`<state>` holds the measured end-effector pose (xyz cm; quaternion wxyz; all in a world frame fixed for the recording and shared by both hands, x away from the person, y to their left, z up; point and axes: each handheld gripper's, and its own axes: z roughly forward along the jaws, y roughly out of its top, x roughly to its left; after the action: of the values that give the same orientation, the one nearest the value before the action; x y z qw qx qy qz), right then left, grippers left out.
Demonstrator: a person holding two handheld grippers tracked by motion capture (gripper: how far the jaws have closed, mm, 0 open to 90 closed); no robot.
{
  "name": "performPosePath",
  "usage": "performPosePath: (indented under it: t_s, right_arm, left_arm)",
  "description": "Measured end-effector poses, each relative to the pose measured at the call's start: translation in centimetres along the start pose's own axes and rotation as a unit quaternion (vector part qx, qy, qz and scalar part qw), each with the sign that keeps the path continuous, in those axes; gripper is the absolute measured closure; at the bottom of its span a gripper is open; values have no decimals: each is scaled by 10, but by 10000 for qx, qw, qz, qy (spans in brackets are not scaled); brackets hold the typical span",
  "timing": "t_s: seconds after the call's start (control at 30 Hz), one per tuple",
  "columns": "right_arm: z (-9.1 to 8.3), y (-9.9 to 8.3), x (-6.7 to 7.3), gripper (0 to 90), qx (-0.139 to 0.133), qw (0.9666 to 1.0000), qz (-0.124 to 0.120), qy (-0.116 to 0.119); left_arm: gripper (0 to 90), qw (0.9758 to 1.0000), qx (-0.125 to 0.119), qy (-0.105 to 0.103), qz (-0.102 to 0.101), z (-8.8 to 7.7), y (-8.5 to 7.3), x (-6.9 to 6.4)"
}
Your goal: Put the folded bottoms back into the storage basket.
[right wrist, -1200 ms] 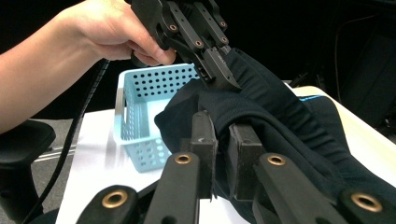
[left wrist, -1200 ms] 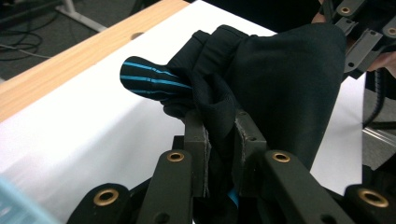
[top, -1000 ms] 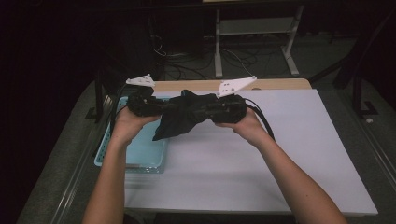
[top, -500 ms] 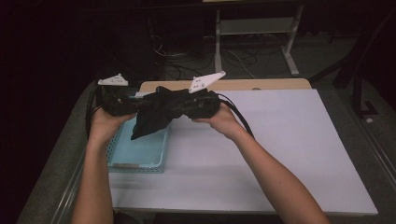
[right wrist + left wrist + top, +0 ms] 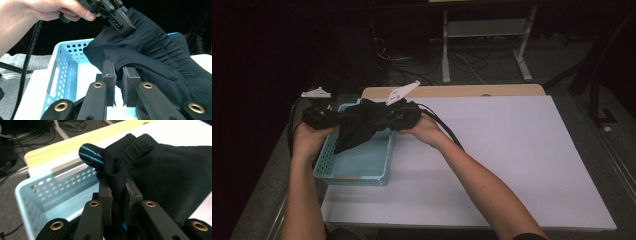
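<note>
Both grippers pinch a black garment (image 5: 362,125) between them, stretched above the light-blue perforated basket (image 5: 357,167) at the white table's (image 5: 522,165) left edge. The left gripper (image 5: 118,195) clamps a bunched fold near its blue-striped band; the right gripper (image 5: 117,75) is closed on another fold.

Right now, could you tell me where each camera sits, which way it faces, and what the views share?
High view: above the person's side, facing forward and down on the table; both forearms show.
Left gripper view: on the left gripper, looking along its jaws, shut on the black garment.
Right gripper view: on the right gripper, gripping the same garment; the left hand shows.
All share the garment and the blue basket.
</note>
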<state>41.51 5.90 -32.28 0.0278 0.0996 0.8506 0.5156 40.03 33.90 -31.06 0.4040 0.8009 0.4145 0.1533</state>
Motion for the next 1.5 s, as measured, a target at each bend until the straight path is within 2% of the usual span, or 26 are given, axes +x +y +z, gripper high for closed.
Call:
performPosePath:
  t_s: [0.13,0.3,0.4,0.57,0.67,0.83,0.9,0.97,1.07,1.13,1.2,1.23,1.27,1.3,1.4,1.5]
  right_arm:
    - [15,-6,-2,818,133,9999,47,40]
    - [31,-16,-2,817,359,9991,176,125]
    - [38,-24,1,815,517,9984,149,174]
    - [41,-35,6,788,722,9969,111,307]
    - [36,-40,10,727,718,9964,138,422]
    - [24,-42,14,669,625,9966,178,508]
    - [18,-43,14,637,591,9970,199,459]
    - [13,-44,12,609,553,9971,248,451]
    - [4,-48,9,558,493,9976,348,349]
    - [-2,-51,8,511,425,9979,410,270]
    - [-9,-53,6,468,381,9980,471,159]
    - [-12,-55,6,455,358,9980,498,123]
    - [-16,-57,5,442,322,9981,515,91]
    - [-19,-59,5,426,300,9981,531,53]
    - [-31,-66,4,393,233,9979,607,-50]
    - [-42,-73,4,355,212,9976,628,-216]
  left_arm:
    - [784,9998,97,94,-178,4,-9,11]
    - [784,9986,379,208,-298,15,-19,20]
    - [784,9979,506,200,-351,23,-24,23]
    - [780,9959,790,230,-375,35,-31,26]
    - [777,9950,877,257,-405,37,-35,28]
    - [716,9955,719,361,-494,37,-40,32]
    - [642,9956,578,496,-538,34,-40,32]
    - [596,9959,470,539,-560,31,-40,32]
    - [528,9966,407,451,-553,31,-38,29]
    - [482,9975,335,312,-530,33,-36,25]
    - [453,9982,205,126,-541,35,-35,20]
    - [439,9985,143,-72,-524,36,-34,16]
    - [423,9985,118,-172,-497,38,-33,13]
    - [399,9987,86,-283,-424,39,-32,8]
    - [348,9990,82,-373,-232,44,-29,-5]
    - [304,9985,23,-548,-78,49,-26,-21]
